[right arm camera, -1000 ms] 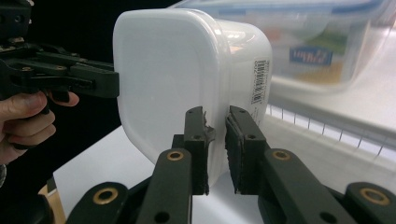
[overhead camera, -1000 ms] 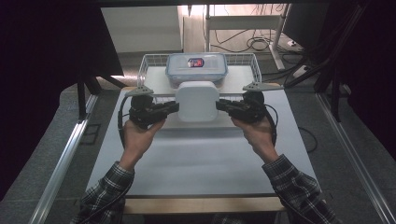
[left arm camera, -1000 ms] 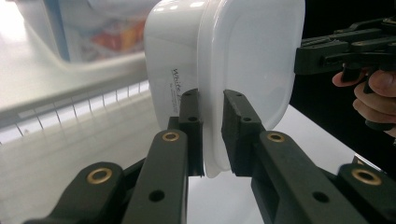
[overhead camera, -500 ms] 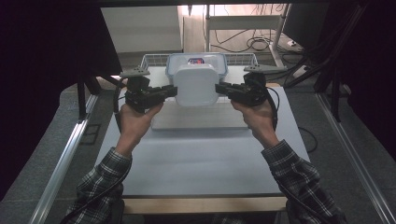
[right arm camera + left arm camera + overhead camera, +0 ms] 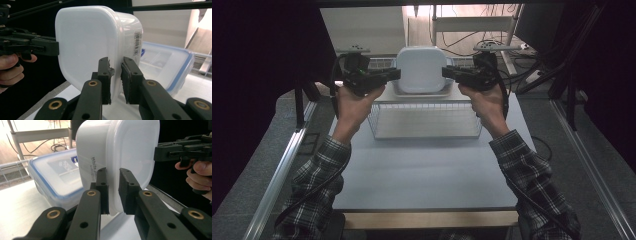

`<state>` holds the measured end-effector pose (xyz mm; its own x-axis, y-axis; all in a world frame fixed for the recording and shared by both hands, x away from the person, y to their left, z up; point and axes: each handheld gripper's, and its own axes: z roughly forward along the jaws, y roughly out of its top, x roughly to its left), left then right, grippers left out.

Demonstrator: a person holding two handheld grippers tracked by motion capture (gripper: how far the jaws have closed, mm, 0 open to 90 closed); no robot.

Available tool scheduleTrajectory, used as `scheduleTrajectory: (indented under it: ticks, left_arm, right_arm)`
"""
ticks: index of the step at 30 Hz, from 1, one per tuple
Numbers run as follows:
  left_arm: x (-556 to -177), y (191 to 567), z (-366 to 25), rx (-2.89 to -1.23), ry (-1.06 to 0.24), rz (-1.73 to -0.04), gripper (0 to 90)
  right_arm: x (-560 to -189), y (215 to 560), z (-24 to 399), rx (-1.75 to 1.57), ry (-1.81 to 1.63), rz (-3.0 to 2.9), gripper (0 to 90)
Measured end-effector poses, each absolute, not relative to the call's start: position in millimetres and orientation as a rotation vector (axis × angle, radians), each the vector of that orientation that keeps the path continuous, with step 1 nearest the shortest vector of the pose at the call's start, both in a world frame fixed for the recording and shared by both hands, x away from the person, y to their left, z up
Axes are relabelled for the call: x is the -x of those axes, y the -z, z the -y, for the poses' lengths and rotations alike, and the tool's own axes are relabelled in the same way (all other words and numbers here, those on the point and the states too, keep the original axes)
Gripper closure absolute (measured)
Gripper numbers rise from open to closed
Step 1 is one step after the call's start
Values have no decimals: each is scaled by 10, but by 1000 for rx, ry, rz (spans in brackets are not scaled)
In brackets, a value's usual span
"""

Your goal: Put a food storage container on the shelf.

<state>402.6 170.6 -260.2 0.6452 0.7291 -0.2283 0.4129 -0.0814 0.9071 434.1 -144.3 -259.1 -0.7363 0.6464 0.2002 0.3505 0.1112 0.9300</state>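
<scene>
Black jaws of the left gripper [image 5: 113,192] and right gripper [image 5: 115,80] clamp opposite rims of a white rounded plastic tub [image 5: 421,69], now lifted off the bench [image 5: 422,170], above the wire basket [image 5: 424,120] holding a blue-rimmed clear lidded container [image 5: 53,178], likely for stacking.

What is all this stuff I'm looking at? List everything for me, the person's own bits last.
White tub: one, white plastic, upside down, held up between both grippers over the basket.
Lidded box: one, clear with blue-edged lid, behind the tub, by the basket.
Wire basket: one, white wire, at the table's far end.
Table: one, pale grey top.
Cables: several, dark, on the floor beyond the table.
Left hand-held gripper: one, black, clamped on the tub's rim.
Right hand-held gripper: one, black, clamped on the opposite rim.
Sleeves: two, plaid, coming in from the bottom.
</scene>
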Motion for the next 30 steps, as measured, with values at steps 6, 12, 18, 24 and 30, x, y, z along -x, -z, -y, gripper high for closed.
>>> scheduleTrajectory:
  ticks: [6, 12, 18, 24, 30]
  left_arm:
    - [-4215, 2542, -1700, -1715, -315, -953, 792]
    - [-4326, 2563, -1718, -1705, -267, -960, 785]
    - [-4415, 2564, -1736, -1675, -229, -967, 716]
    - [-4494, 2559, -1693, -1690, -268, -985, 673]
    - [-4576, 2565, -1676, -1689, -259, -998, 661]
  right_arm:
    - [-4493, 2515, 1426, -1019, -1646, -2119, 772]
    - [-4575, 2499, 1420, -1043, -1630, -2123, 761]
    - [-4596, 2480, 1381, -1029, -1622, -2121, 701]
    - [-4658, 2462, 1326, -1037, -1601, -2109, 666]
    - [-4750, 2480, 1318, -1049, -1593, -2112, 631]
